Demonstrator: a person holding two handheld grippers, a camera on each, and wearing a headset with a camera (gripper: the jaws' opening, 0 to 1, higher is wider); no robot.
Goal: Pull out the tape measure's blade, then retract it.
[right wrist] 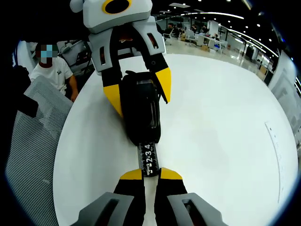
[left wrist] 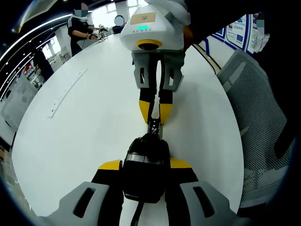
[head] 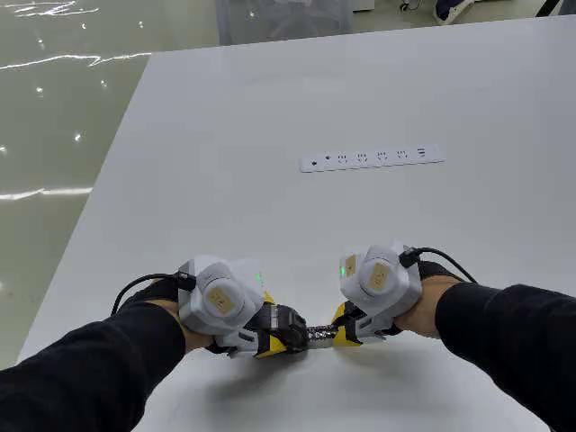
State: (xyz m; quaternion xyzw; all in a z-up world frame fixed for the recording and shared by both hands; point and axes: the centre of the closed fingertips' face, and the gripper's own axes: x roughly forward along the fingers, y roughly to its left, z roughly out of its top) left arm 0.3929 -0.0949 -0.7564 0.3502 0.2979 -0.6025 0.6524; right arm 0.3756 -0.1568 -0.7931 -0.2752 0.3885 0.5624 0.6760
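White table [head: 378, 99], power strip [head: 372, 157] centre frame. Bottom centre: left gripper [head: 274, 335] clamped around black tape measure case [head: 288, 324]. Right gripper [head: 346, 329] close beside, pinching blade [head: 319, 334] tip; short length drawn out between them.

The tape measure [head: 286, 326] is a compact black case with a dark glossy face. It sits low in the centre of the head view, just above the white table, clamped between the yellow-tipped jaws of the left gripper [head: 281, 329]. In the left gripper view the case [left wrist: 146, 162] fills the lower middle, with its mouth pointing up the frame. Only a short length of the blade [right wrist: 148, 159] is drawn out. It is black with white numerals 2, 3 and 4, and it runs straight down from the case to the bottom centre of the right gripper view. There the right gripper [right wrist: 150, 173] pinches its end.
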